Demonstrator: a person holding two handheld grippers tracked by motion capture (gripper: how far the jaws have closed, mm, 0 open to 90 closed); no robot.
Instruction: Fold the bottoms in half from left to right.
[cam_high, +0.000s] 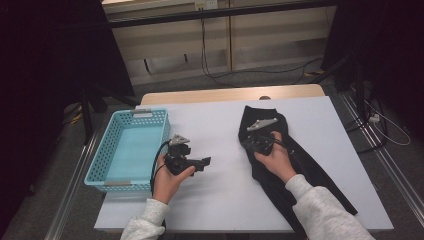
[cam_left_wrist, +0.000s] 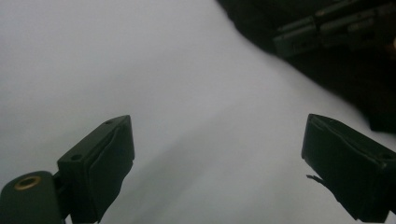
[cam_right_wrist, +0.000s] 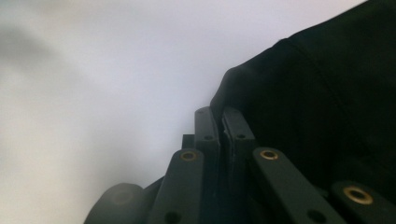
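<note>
Black garment (cam_right_wrist: 327, 93) edge pinched in right tool (cam_right_wrist: 219, 114), left tool (cam_left_wrist: 217, 158) wide open

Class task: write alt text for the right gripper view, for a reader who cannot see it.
The right gripper, jaws shut, pinches a raised edge of the black garment, which covers the right side. The white table spreads behind, blurred.

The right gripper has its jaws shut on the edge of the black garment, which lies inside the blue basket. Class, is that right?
Not quite. The high view shows the black garment on the white table, not in the blue basket. The right gripper is shut on its edge.
</note>
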